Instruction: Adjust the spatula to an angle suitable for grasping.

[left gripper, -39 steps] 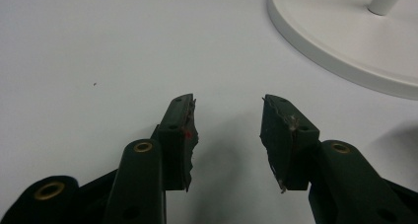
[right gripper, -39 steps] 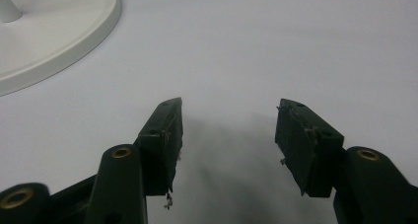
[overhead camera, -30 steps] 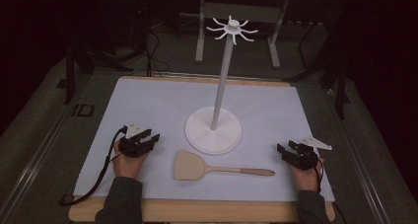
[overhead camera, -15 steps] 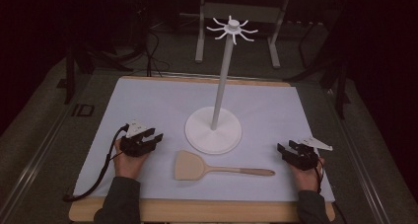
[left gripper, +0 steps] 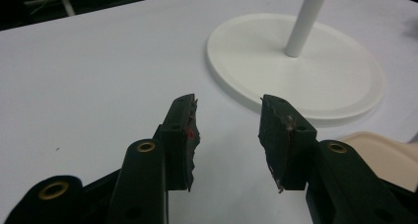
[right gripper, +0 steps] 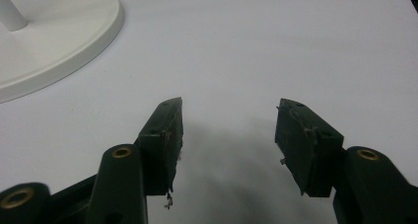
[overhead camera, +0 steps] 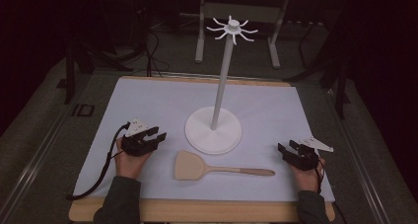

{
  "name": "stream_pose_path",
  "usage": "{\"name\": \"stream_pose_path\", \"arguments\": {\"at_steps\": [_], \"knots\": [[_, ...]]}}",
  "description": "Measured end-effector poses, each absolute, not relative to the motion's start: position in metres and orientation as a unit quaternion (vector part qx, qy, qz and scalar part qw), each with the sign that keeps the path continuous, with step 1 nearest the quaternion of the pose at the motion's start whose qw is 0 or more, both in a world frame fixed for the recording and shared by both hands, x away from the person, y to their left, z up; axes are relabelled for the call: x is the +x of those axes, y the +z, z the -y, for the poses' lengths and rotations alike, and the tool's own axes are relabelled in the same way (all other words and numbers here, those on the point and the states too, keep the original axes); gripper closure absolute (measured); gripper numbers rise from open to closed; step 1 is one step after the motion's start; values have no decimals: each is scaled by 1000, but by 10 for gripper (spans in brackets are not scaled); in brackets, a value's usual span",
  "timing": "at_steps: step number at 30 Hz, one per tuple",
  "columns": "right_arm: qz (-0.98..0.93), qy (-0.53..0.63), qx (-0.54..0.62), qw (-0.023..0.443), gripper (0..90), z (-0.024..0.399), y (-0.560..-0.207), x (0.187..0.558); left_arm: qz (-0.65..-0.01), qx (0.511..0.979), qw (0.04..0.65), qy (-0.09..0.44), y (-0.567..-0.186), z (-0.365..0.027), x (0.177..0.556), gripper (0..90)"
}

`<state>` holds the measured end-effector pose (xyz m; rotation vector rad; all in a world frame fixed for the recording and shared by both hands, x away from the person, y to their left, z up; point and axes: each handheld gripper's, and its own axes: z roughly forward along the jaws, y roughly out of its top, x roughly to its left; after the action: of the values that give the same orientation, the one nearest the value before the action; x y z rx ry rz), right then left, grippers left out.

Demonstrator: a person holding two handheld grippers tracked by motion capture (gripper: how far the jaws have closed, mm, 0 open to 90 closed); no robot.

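Note:
A wooden spatula (overhead camera: 190, 166) lies flat near the front of the white mat, its handle pointing right; its pale blade edge (left gripper: 389, 152) shows in the left gripper view. A white hook stand (overhead camera: 202, 135) rises from a round base (left gripper: 305, 81) (right gripper: 59, 21) at mid-mat. My left gripper (overhead camera: 158, 136) (left gripper: 227, 110) sits left of the spatula, aimed at the base. It is open, its jaws have just been closing a little, and nothing is between them. My right gripper (overhead camera: 286, 146) (right gripper: 229, 108) rests at the mat's right, open over bare mat.
The white mat (overhead camera: 148, 100) covers a wooden board (overhead camera: 197, 211) on a dark table. A black cable (overhead camera: 101, 172) trails from the left gripper toward the front left corner. The stand's top carries a ring of hooks (overhead camera: 231, 29). Metal frame legs (overhead camera: 199, 36) stand behind.
The left gripper has edged slightly to the right, toward the stand's base. The right gripper, the spatula and the stand have kept their places.

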<state>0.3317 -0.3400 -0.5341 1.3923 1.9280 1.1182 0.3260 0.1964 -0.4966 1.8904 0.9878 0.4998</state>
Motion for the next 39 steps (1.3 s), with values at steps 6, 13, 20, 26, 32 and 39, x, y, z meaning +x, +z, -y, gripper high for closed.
{"name": "stream_pose_path", "arguments": {"at_steps": [6, 13, 20, 26, 32, 39], "knots": [[-710, 410, 512, 254, 437, 340, -534, 332, -389, 776, 456, 195, -491, -188, 325, 594], [-712, 408, 511, 254, 437, 339, -534, 332, -379, 784, 457, 182, -489, -182, 325, 585], [-714, 407, 510, 254, 437, 339, -534, 332, -359, 799, 451, 174, -485, -174, 324, 586], [-714, 407, 510, 253, 437, 339, -534, 332, -337, 810, 450, 171, -479, -161, 321, 585], [-714, 407, 510, 252, 437, 339, -534, 333, -307, 826, 443, 164, -473, -143, 319, 585], [-714, 409, 510, 252, 437, 339, -534, 332, -277, 845, 435, 140, -474, -117, 316, 592]]}}
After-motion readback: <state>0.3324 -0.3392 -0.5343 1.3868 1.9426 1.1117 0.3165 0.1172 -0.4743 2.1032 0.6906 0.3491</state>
